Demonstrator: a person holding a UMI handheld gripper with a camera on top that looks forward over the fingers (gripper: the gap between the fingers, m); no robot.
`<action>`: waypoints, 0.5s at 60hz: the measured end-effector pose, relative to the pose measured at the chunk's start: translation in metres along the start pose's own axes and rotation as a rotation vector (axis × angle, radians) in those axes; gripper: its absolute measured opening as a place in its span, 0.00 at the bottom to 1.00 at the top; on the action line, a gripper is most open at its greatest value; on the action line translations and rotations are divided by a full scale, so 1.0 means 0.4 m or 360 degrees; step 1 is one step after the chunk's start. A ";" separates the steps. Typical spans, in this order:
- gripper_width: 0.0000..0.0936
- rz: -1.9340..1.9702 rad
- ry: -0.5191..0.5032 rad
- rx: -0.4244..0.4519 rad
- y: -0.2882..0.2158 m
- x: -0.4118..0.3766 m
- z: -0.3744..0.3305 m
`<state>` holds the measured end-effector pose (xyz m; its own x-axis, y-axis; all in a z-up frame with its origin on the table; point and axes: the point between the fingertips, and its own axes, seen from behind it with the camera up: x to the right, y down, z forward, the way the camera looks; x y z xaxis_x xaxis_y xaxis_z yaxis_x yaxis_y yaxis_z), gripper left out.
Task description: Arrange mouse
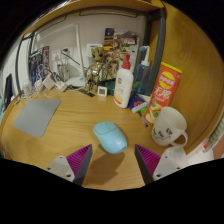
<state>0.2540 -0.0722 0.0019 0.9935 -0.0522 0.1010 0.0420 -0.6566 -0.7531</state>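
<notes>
A light blue mouse [109, 137] lies on the wooden desk [70, 130], just ahead of my fingers and slightly between their tips. A grey mouse mat [35, 116] lies on the desk to the far left of the mouse. My gripper [113, 160] is open and empty, with the magenta pads [80, 159] wide apart on either side. Neither finger touches the mouse.
A white mug [170, 126] stands to the right of the mouse. Behind it are a crisps tube [165, 88], a white lotion bottle [123, 82] and a blue bottle [143, 72]. Small ornaments and clutter [98, 72] line the back wall.
</notes>
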 end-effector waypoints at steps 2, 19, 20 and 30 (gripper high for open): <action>0.91 0.0000 -0.0014 -0.0006 -0.010 0.003 0.015; 0.90 0.0043 -0.0131 -0.0055 -0.067 0.025 0.116; 0.90 0.0048 -0.0135 -0.0055 -0.069 0.026 0.119; 0.86 0.0127 -0.0172 -0.0076 -0.069 0.034 0.146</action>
<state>0.2726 -0.0110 -0.0139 0.9992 -0.0260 -0.0304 -0.0400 -0.6886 -0.7240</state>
